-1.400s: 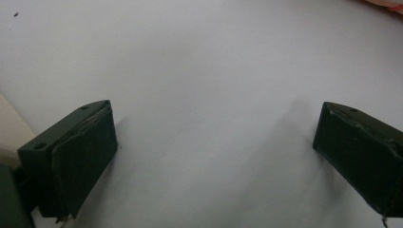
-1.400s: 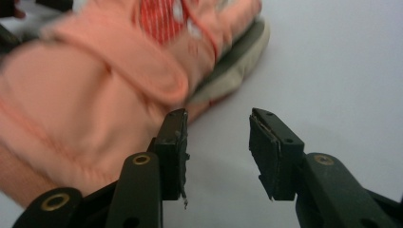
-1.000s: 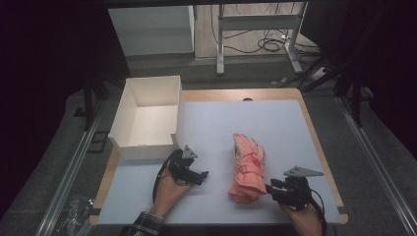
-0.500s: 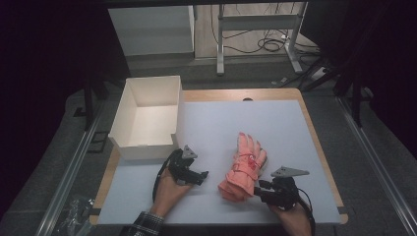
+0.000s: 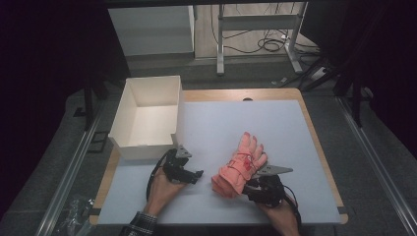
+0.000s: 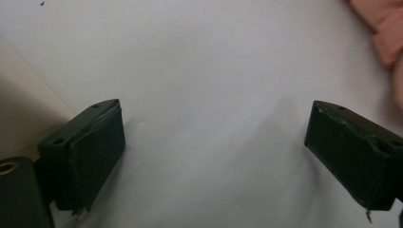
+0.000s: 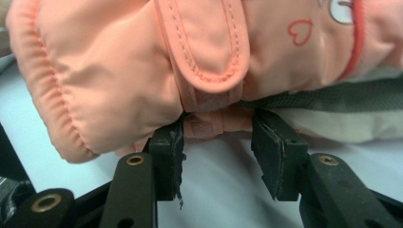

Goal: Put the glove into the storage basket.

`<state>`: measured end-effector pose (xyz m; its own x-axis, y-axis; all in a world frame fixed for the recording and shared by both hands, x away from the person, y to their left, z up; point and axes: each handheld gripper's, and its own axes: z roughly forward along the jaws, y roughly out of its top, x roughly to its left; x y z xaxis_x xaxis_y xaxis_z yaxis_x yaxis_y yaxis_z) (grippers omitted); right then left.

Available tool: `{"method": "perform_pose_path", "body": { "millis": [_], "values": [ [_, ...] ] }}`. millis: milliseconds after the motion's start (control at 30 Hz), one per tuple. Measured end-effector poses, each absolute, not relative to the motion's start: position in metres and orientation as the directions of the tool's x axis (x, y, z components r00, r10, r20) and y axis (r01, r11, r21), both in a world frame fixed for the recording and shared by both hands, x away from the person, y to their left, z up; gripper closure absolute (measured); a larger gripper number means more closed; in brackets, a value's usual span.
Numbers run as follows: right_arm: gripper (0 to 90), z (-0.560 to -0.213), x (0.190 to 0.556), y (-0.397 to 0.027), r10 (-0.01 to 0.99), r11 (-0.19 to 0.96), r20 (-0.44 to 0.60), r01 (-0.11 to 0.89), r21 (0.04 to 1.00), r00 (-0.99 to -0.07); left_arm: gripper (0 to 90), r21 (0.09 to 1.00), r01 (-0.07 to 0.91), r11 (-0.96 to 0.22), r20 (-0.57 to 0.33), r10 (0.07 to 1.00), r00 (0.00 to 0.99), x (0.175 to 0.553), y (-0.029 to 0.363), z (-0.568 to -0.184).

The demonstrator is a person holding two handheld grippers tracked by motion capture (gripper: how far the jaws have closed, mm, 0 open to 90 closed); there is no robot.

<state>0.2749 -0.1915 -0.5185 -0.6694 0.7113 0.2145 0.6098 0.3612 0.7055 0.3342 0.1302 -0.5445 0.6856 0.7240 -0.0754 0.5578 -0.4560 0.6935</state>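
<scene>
Right gripper has slid left to the pink glove at lower centre, jaws half open w/ strap tab between, ready to pinch; left gripper wide open, holds nothing, jaws just closing slightly.

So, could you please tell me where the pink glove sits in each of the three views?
High view: the pink glove lies on the white table mat, low and right of centre, fingers pointing away, beside the right claw.
Left gripper view: its edge peeks in at the top right corner.
Right gripper view: it spans the upper half, cuff at left.
Shared landmark: the white table mat.
</scene>
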Motion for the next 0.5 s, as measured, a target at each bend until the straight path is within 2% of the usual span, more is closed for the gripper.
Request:
{"method": "perform_pose_path", "body": {
  "millis": [200, 500],
  "values": [
    [55.0, -0.522, 0.283, -0.18, 0.709, 0.364, 0.197, 0.591, 0.72, -0.677, 4.3, 0.68, 0.55, -0.485, -0.044, 0.722, 0.691, 0.333, 0.132, -0.545],
    [54.9, -0.525, 0.296, -0.166, 0.708, 0.371, 0.172, 0.568, 0.735, -0.685, 3.7, 0.679, 0.54, -0.498, -0.046, 0.705, 0.708, 0.33, 0.134, -0.543]
  ]
}}
